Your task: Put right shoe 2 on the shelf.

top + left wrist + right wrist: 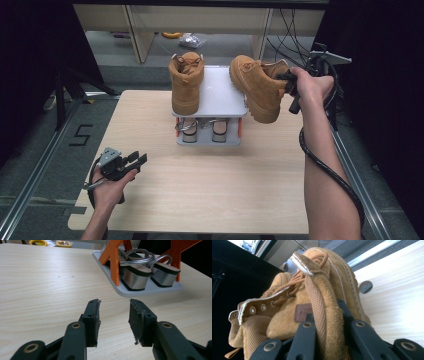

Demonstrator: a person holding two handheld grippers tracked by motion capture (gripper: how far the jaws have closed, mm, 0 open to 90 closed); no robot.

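Note:
A tan suede boot [186, 85] stands upright on the left of the white top shelf [220, 92] of a small rack. Its mate [257, 87] hangs tilted in the air at the shelf's right edge. My right gripper [290, 85] is shut on its ankle collar. In the right gripper view the black jaws [325, 312] pinch the padded collar of that boot [287, 310]. My left gripper [137, 161] rests low over the table's front left, open with nothing between its fingers [114, 311].
The rack's lower tray [150, 291] holds silver-heeled sandals [136, 277] between orange posts [113, 260]. The wooden table [200, 190] ends near the rack's back. A thick cable [325, 165] trails along the right forearm. The floor at left bears a "5" mark [80, 135].

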